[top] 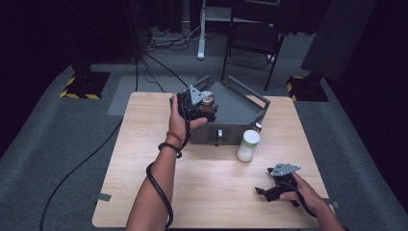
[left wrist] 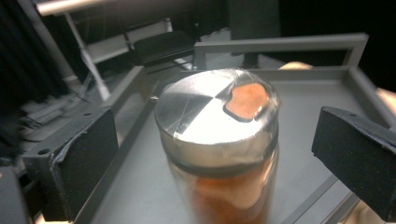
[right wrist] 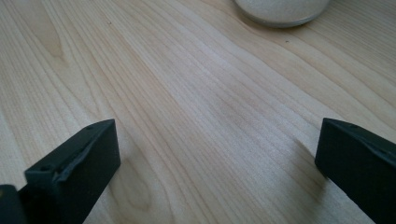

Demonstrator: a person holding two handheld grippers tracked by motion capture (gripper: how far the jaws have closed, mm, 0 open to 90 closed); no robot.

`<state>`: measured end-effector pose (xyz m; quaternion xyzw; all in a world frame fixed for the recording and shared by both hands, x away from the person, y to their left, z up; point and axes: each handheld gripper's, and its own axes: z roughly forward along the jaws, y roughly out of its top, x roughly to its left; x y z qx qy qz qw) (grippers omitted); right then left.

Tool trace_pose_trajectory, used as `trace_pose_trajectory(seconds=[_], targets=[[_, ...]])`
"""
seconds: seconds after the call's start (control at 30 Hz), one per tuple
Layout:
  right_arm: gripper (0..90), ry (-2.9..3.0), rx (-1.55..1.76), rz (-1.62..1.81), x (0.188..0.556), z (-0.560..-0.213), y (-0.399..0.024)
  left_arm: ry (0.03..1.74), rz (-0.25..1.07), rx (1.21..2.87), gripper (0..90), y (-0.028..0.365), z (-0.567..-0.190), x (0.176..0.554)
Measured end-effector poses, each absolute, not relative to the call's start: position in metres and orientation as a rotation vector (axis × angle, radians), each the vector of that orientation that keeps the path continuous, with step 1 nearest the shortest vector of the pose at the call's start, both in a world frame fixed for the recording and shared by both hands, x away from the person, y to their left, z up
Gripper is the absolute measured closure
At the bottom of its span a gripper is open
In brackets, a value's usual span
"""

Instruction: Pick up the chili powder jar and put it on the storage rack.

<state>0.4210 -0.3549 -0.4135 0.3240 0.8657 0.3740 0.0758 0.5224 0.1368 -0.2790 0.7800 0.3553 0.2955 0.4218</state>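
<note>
A glass jar (left wrist: 217, 154) with a silver lid and orange contents stands in a grey metal tray (left wrist: 317, 93). My left gripper (left wrist: 215, 140) is open, its jaws on either side of the jar with a gap on each side. From above, the left gripper (top: 206, 107) sits over the tray's (top: 238, 110) near left corner, around the jar (top: 208, 100). My right gripper (top: 263, 191) rests low over the table's front right, open with nothing between its jaws. In its own view the right gripper (right wrist: 217, 149) looks along bare wood.
A white jar with a pale green lid (top: 248, 145) stands on the wooden table (top: 211, 187) just in front of the tray; its base (right wrist: 280, 11) lies ahead of the right gripper. Chairs, cables and stands are on the floor beyond the table.
</note>
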Motion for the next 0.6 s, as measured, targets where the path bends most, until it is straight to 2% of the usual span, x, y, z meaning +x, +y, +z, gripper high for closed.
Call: trace_pose_trajectory(seconds=[0.23, 0.6], targets=[[0.0, 2.596, 0.972, 1.122, 0.421, -0.413, -0.355, 0.861, 0.720, 1.949, 0.3, 0.144, -0.279, 0.511], [0.0, 2.596, 0.971, 1.122, 0.421, -0.413, -0.355, 0.814, 0.760, 1.986, 0.3, 0.146, -0.284, 0.490]])
